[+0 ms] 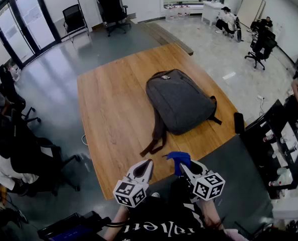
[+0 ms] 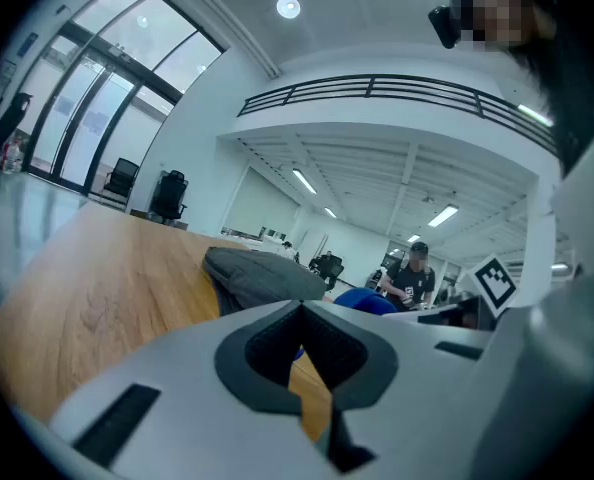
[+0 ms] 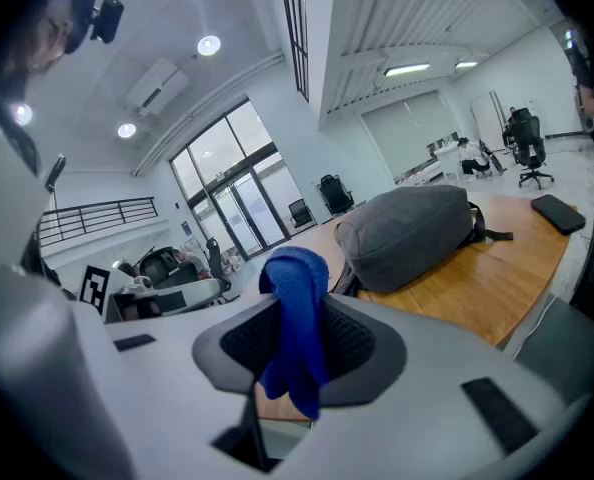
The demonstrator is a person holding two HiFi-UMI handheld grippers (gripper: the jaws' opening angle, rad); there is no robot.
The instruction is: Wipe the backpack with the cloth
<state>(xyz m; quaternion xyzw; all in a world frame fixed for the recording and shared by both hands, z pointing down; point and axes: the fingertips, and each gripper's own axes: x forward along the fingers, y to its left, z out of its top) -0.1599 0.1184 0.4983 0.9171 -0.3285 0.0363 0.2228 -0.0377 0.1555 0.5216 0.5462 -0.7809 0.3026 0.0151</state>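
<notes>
I see the backpack (image 1: 181,100) lying flat on the table (image 1: 109,119), its straps (image 1: 156,140) trailing from its near end toward me. My right gripper (image 1: 185,165) sits short of that near end, clear of the backpack, with its jaws clamped on the blue cloth (image 1: 178,157), which hangs down between them. My left gripper (image 1: 147,162) is also short of the backpack, left of the straps. Its jaws are closed together with nothing between them.

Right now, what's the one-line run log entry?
right gripper: shut on cloth | left gripper: shut, empty | backpack: on table, untouched
</notes>
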